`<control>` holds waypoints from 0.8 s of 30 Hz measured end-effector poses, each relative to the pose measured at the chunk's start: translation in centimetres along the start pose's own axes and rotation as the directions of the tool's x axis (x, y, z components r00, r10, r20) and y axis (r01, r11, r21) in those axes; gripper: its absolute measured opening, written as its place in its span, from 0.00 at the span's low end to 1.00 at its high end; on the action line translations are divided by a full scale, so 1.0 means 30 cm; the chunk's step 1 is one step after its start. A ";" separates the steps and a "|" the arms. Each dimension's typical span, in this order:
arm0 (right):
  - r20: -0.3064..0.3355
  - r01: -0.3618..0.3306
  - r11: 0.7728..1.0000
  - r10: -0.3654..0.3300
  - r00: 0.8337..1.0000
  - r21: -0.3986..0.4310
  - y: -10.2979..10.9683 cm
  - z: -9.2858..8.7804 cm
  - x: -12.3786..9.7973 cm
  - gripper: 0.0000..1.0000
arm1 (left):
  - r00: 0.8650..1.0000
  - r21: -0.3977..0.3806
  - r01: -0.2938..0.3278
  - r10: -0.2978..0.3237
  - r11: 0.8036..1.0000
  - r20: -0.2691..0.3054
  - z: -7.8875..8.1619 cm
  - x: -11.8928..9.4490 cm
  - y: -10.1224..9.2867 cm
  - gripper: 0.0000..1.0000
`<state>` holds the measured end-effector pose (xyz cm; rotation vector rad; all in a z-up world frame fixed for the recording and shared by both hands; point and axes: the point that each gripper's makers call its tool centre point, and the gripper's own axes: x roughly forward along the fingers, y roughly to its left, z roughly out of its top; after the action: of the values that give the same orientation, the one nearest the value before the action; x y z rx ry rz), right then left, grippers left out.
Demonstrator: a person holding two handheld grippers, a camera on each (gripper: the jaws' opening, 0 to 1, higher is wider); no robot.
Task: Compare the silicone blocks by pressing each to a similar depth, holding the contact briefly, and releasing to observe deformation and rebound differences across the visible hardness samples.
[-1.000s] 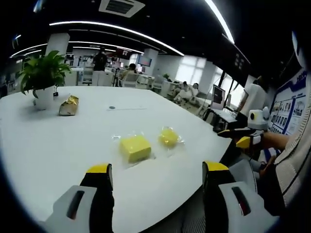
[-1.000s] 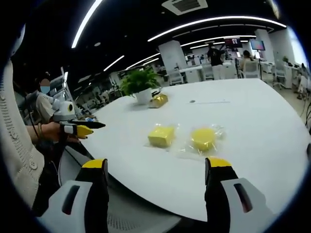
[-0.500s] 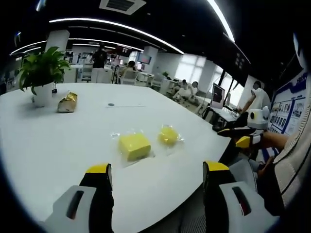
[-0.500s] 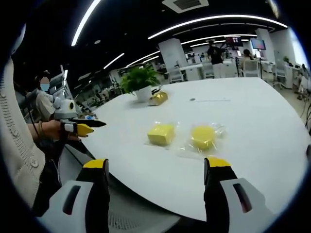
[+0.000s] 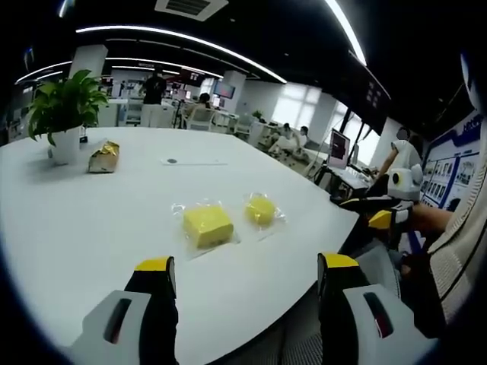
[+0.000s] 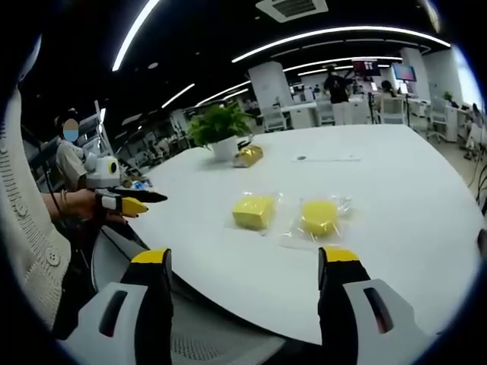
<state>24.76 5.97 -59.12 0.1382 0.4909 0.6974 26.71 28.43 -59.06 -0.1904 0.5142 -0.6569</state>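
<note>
Two yellow silicone blocks in clear wrappers lie side by side on a white table (image 5: 68, 220). The square block (image 5: 207, 226) (image 6: 253, 212) is beside the round block (image 5: 261, 210) (image 6: 319, 217). My left gripper (image 5: 245, 277) is open, its jaws apart over the table's near edge, short of the blocks. My right gripper (image 6: 244, 270) is open too, held off the table's edge with nothing between its jaws. In the left gripper view the right gripper (image 5: 380, 213) shows at the right; the left gripper (image 6: 125, 199) shows at the left in the right gripper view.
A potted plant (image 5: 63, 114) (image 6: 221, 131) and a gold foil packet (image 5: 103, 157) (image 6: 248, 156) stand at the far side of the table. People and desks fill the office behind. A person's sleeve (image 6: 27, 228) is close by.
Both views have shifted slightly as the hands drift; the blocks lie where they were. Both grippers remain open.
</note>
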 end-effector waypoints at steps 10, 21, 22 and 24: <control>-0.013 -0.005 1.000 0.005 1.000 -0.011 0.013 -0.008 -0.001 0.73 | 1.000 -0.016 -0.012 0.012 1.000 0.022 0.001 -0.020 -0.001 0.75; -0.011 0.003 1.000 -0.003 1.000 -0.011 0.015 -0.014 -0.008 0.73 | 0.999 -0.021 -0.020 0.021 1.000 0.036 0.007 -0.032 -0.002 0.75; -0.011 0.003 1.000 -0.003 1.000 -0.010 0.015 -0.015 -0.008 0.73 | 0.999 -0.021 -0.021 0.022 1.000 0.035 0.007 -0.032 -0.001 0.75; -0.010 0.003 1.000 -0.003 1.000 -0.006 0.016 -0.018 -0.008 0.73 | 0.999 -0.021 -0.024 0.025 0.999 0.034 0.007 -0.033 0.002 0.76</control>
<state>24.07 6.15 -59.36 0.1281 0.4983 0.6970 26.18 29.11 -58.50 -0.2142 0.4900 -0.6239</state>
